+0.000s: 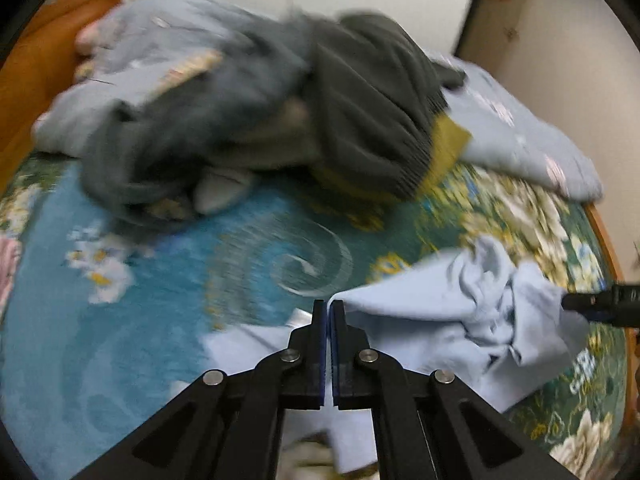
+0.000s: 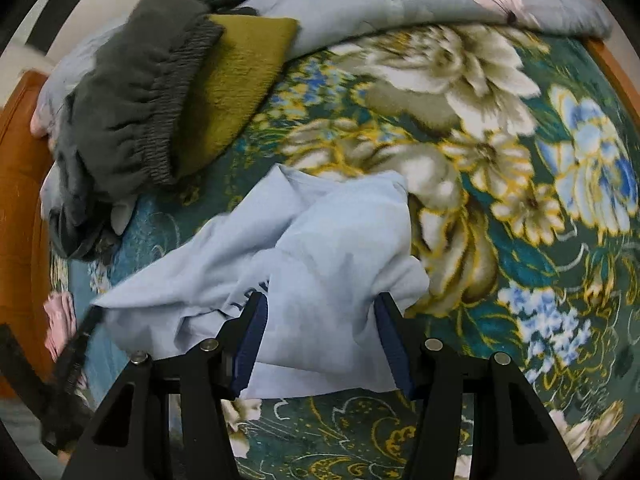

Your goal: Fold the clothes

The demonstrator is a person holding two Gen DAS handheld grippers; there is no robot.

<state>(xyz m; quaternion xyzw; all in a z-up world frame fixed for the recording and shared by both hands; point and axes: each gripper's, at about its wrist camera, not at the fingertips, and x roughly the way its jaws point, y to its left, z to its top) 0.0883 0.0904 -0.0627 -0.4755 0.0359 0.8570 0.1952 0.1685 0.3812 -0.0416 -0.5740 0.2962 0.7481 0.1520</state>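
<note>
Left gripper pressed together, pinching a straight edge of the crumpled pale blue cotton garment, which lies bunched on the teal floral plush blanket. Right gripper spread wide, garment cloth between the fingers; whether the pads touch it, cannot tell. Open blanket ahead of the left gripper and right of the right one. Further back, dark grey ribbed-waist trousers lying over an olive-yellow fleece piece, heaped with a light blue flowered quilt. Orange wooden bed frame bounds the blanket edge; the left view is motion-blurred.
</note>
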